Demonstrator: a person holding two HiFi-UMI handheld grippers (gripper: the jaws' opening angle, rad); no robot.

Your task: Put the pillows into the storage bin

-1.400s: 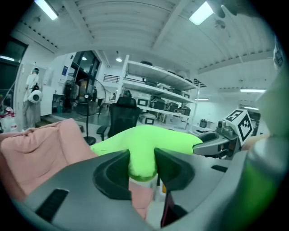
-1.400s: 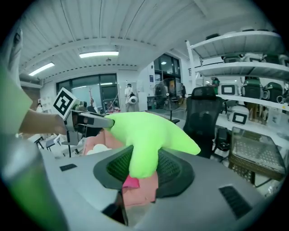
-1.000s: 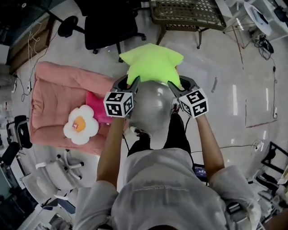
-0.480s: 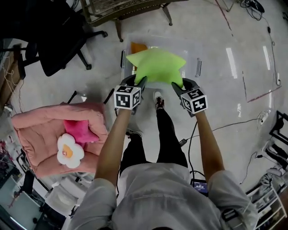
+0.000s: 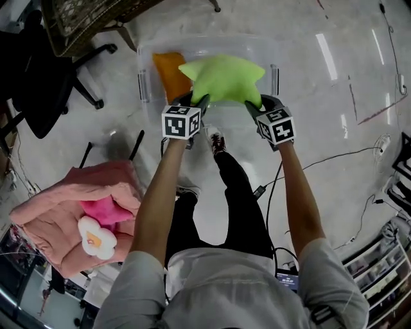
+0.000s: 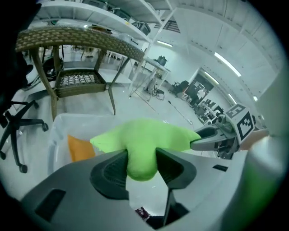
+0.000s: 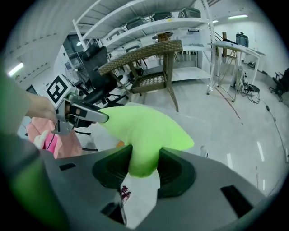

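A lime-green star pillow point(image 5: 221, 78) hangs over the clear storage bin point(image 5: 144, 64), which holds an orange pillow point(image 5: 170, 74). My left gripper point(image 5: 196, 101) is shut on the star's left point, and my right gripper point(image 5: 255, 103) is shut on its right point. In the left gripper view the jaws point(image 6: 142, 158) pinch a green point point(image 6: 144, 137); in the right gripper view the jaws point(image 7: 144, 158) pinch another point(image 7: 144, 128). Both pairs of jaws have just been opening slightly, with the pillow still between them. A pink star pillow point(image 5: 103, 211) and a white flower pillow point(image 5: 96, 236) lie on a pink cushion seat point(image 5: 58, 205).
A wicker chair point(image 5: 83, 19) stands behind the bin at the upper left, and a black office chair point(image 5: 38, 83) is left of it. Cables point(image 5: 334, 160) run over the shiny floor on the right. The person's legs stand just short of the bin.
Both grippers have carried the green star pillow away from the pink seat and down, over the clear bin. The orange pillow in the bin has come into view.
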